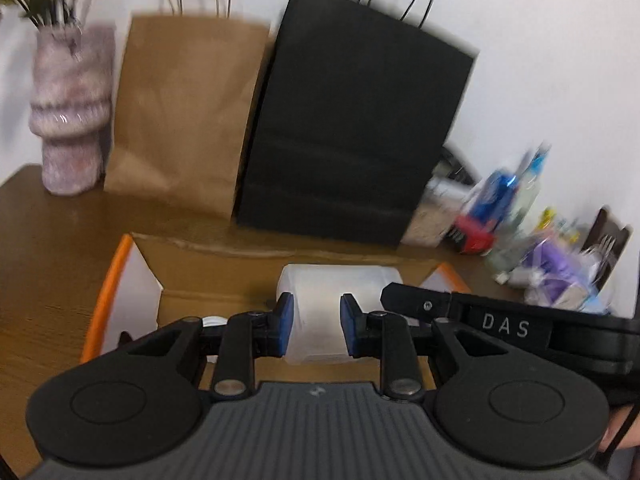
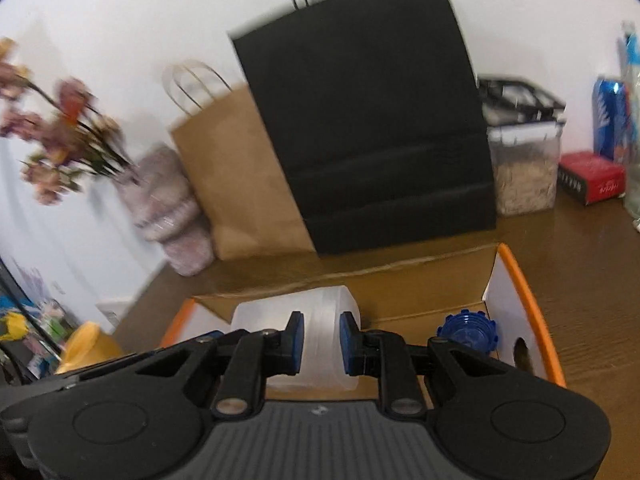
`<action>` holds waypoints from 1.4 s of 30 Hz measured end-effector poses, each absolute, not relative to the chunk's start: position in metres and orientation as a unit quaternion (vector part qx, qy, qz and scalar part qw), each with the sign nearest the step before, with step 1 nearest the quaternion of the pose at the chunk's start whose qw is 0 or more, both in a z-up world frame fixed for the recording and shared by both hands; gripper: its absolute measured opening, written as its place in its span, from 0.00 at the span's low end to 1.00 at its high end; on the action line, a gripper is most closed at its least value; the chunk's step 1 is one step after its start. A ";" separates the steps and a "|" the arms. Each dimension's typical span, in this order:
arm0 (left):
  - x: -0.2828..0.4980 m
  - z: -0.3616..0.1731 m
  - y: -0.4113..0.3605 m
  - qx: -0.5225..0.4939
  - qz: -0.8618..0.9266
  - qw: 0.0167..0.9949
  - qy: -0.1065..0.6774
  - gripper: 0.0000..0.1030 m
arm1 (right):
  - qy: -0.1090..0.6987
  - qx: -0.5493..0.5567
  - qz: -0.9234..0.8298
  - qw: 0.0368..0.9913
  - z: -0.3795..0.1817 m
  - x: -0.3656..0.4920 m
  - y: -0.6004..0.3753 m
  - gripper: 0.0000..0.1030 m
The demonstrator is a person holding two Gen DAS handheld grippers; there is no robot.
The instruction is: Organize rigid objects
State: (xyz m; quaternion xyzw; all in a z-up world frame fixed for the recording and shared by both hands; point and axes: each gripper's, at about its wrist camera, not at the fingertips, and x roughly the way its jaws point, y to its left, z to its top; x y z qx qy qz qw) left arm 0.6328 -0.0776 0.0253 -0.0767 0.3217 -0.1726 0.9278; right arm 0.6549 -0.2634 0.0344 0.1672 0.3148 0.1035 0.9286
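1. Wooden table (image 1: 60,240) is running back to a white wall; a brown paper bag (image 1: 188,112) and a black paper bag (image 1: 352,120) are standing against it, with a pale vase (image 1: 72,112) of flowers on the left.
2. Writing: a label (image 1: 506,326) on the black tool coming in from the right of the left view is reading "DAS". White lettering on the red box (image 2: 592,178) is smearing too much to read.
3. I am clamping my left gripper (image 1: 318,328) on the translucent container (image 1: 316,300); both blue pads are pressing its sides.
4. I am also pinching the same container with my right gripper (image 2: 322,338), jaws nearly together.
5. The container is sitting over the open orange-edged cardboard box (image 1: 114,280); whether it is touching the floor of the box, I cannot tell.
6. Only the right view is showing a blue ribbed cap (image 2: 466,334) inside the box's right end, a clear canister (image 2: 524,168) and a yellow object (image 2: 88,348).
7. Bare tabletop is lying left of the box; the bags are crowding its far edge.
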 end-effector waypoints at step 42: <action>0.404 0.151 -0.036 -0.011 -0.103 0.995 0.006 0.92 | 0.032 -0.005 0.023 0.999 0.129 0.433 -0.258 0.81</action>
